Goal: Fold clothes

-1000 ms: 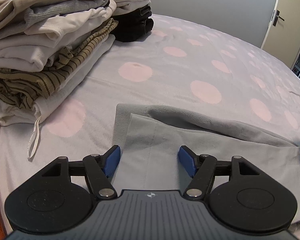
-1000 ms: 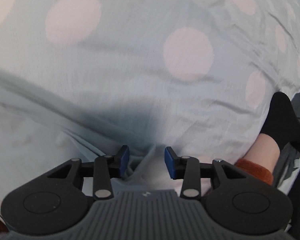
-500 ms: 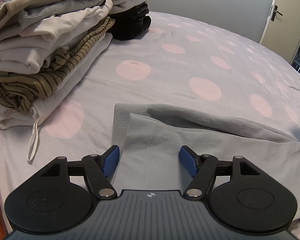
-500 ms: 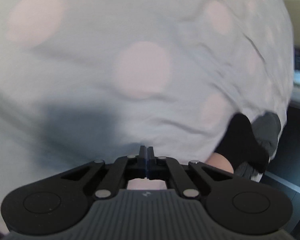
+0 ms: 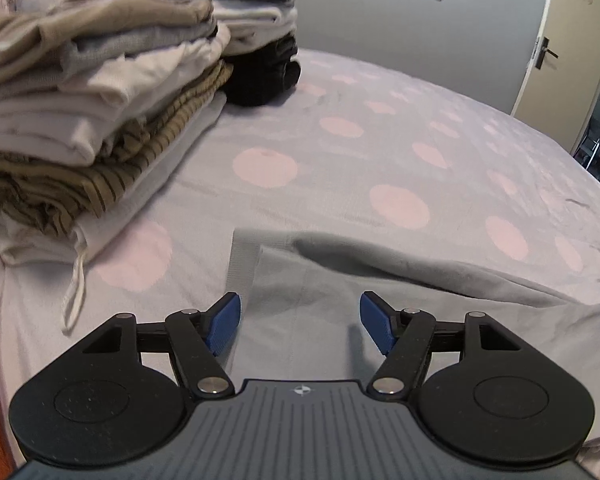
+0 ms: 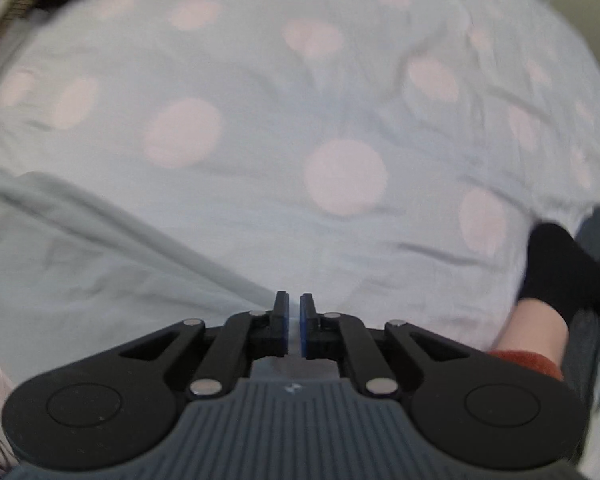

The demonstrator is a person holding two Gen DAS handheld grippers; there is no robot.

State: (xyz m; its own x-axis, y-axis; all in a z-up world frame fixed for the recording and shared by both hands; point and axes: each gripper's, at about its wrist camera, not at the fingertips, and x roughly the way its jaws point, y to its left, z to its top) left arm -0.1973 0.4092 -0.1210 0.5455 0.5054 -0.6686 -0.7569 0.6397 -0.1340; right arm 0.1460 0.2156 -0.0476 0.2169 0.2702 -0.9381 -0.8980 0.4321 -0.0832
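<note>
The grey garment [image 5: 400, 312] lies flat on the dotted bed sheet [image 5: 340, 152], near its front edge. Left gripper [image 5: 300, 322] hovers just over the garment's ribbed end, fingers spread wide w/ nothing pinched. Right gripper [image 6: 294, 324] is at the garment's other end; its jaws have just opened a little from fully closed, pads nearly together, pinching a thin bit of cloth. Stack of folded clothes [image 5: 92, 112] sits on the sheet, beyond & left of the garment.

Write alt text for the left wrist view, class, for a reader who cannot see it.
The left gripper hovers open over a pale grey garment spread on a bedsheet with pink dots, its blue pads either side of the cloth without pressing it. A stack of folded clothes sits at the left, with a dark folded pile behind it.
</note>
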